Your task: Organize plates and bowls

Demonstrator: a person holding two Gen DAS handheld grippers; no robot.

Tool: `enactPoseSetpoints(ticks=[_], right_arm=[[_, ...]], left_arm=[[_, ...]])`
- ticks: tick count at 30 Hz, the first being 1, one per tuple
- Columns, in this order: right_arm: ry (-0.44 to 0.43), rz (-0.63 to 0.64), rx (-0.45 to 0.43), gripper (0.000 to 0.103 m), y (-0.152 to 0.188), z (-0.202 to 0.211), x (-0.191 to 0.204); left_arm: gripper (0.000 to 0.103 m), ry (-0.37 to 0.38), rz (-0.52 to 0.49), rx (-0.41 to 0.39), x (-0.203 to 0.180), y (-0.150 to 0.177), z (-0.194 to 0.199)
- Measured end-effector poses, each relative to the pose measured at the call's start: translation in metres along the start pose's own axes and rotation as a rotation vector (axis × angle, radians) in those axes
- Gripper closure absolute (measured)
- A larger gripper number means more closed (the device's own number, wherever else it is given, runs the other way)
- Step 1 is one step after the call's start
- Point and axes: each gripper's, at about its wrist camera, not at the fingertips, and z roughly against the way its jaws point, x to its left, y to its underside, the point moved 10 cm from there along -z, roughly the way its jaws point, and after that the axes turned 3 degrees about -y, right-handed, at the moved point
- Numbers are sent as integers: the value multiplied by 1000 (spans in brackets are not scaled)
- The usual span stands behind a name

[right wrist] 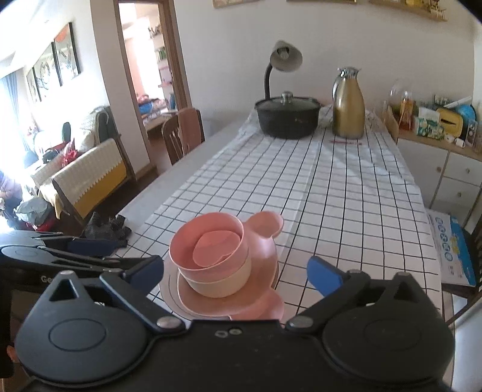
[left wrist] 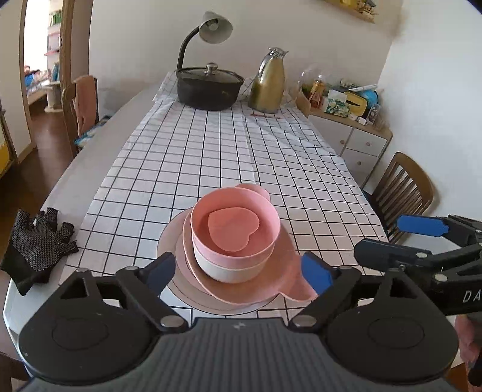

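Observation:
A pink bowl (left wrist: 265, 238) with a small heart-shaped pink dish (left wrist: 233, 230) inside sits in a cream bowl (left wrist: 229, 268). Both rest on pink eared plates (left wrist: 289, 271) at the near end of the checked tablecloth (left wrist: 211, 156). My left gripper (left wrist: 238, 273) is open, its fingers either side of the stack and apart from it. My right gripper (left wrist: 400, 238) hangs open at the right. In the right wrist view the pink bowl (right wrist: 208, 265), cream bowl (right wrist: 217, 285) and plates (right wrist: 259, 289) lie ahead of my open right gripper (right wrist: 235, 274). My left gripper (right wrist: 78, 245) is at the left.
A black glove (left wrist: 36, 247) lies on the table's left edge. At the far end stand a lidded black pot (left wrist: 209, 87), a gold jug (left wrist: 268, 87) and a desk lamp (left wrist: 214, 28). A wooden chair (left wrist: 403, 193) and a sideboard (left wrist: 355, 141) are on the right.

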Motion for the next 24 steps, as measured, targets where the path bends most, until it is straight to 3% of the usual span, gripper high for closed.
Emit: enactPoseSetpoints(ticks=[4,14,24], right_arm=[[16,-8,-9,1,5,5,-4],[51,-78,-14,1,25,17,-19],[66,-64,-27,1,31,27,-18]], left_arm=[[3,-9,-11,-3,-5,7,4],[2,12,29,23,-11,20,10],[2,-26,24,-4,-12,22,17]])
